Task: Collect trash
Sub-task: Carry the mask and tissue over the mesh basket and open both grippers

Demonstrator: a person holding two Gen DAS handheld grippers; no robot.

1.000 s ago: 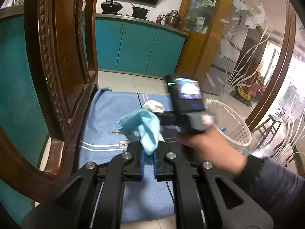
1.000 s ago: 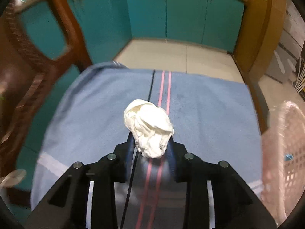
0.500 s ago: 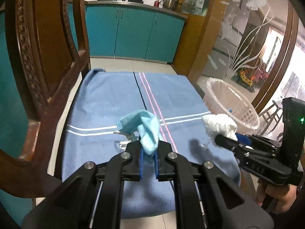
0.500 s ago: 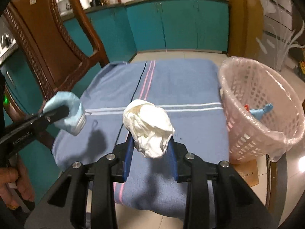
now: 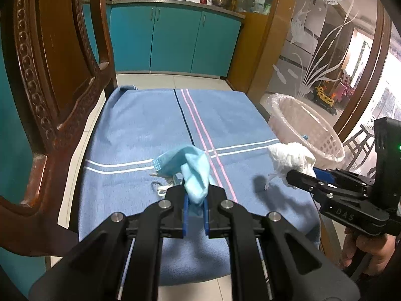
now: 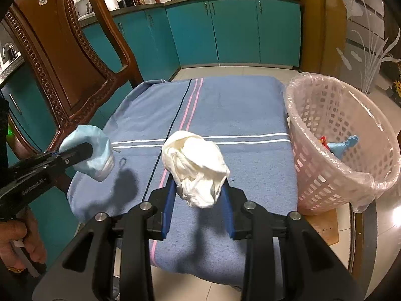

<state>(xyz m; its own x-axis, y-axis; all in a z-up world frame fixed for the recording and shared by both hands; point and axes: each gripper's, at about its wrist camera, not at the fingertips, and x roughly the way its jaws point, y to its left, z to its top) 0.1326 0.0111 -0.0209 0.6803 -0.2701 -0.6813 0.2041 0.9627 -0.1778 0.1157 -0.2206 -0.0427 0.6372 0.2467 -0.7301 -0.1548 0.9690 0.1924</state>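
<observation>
- Kitchen room: teal cabinets [image 6: 233,27] run along the far wall under a counter with pans, and a frosted glass partition [image 5: 313,50] stands at the right.
- A carved wooden chair [image 5: 50,75] rises at the left, hard against the bench edge.
- The bench [image 6: 361,225] is covered by a blue striped towel [image 5: 150,125] (pink and white lines crossing).
- A plastic-lined pale basket [image 6: 333,115] stands at the towel's right edge, with blue and red scraps inside.
- The right gripper [image 6: 198,198] is clamped on a crumpled white tissue [image 6: 195,165], held above the towel just beside the basket.
- The left gripper [image 5: 195,208], nearly closed, pinches a blue face mask [image 5: 190,168] above the towel's left half.
</observation>
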